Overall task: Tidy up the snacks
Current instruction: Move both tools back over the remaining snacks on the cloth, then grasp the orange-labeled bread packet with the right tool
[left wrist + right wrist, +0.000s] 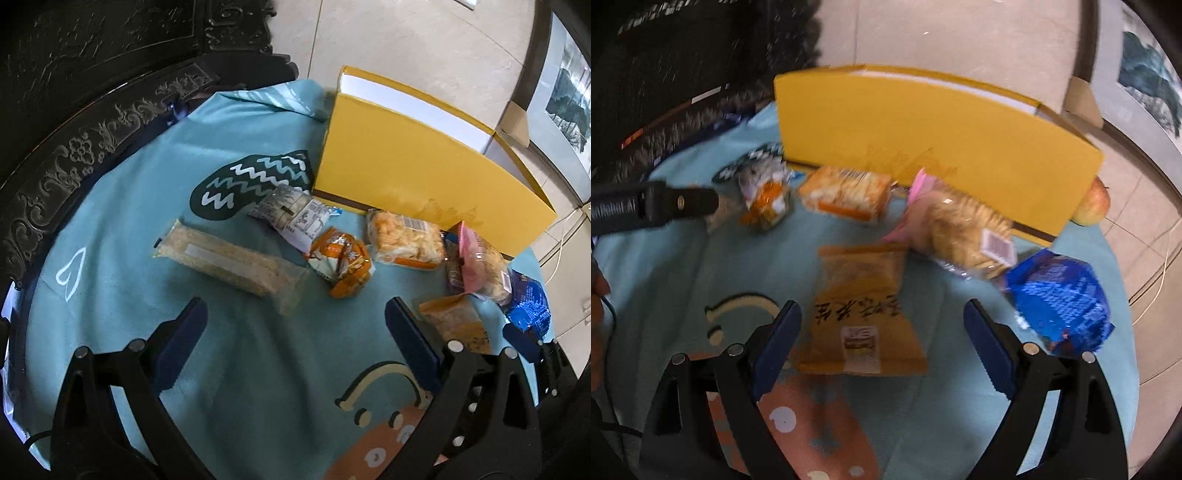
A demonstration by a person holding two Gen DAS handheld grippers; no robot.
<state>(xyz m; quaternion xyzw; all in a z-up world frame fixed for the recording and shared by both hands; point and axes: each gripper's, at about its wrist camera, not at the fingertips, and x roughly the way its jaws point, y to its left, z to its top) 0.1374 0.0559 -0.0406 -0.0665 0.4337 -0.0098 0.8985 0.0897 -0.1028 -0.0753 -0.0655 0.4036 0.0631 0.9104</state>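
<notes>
Several snack packs lie on a teal cloth (122, 206) in front of a yellow box (406, 166). Among them are a long clear rice-cracker pack (229, 258), a silver wrapper (295, 214), an orange wrapper (343, 262), a clear pack of orange crackers (404, 240) and a pink-labelled biscuit pack (476, 262). My left gripper (295, 310) hangs open over bare cloth, just short of the long pack. My right gripper (881, 314) is open, with a tan packet (864, 306) lying flat between its fingers and the right pad clear of it. A blue packet (1060, 299) lies to its right.
A dark carved cabinet (74, 110) stands close behind the table on the left. An apple (1093, 203) sits at the box's right end, near the table edge. The left gripper's finger (698, 201) reaches in from the left in the right wrist view. Pale floor tiles lie beyond.
</notes>
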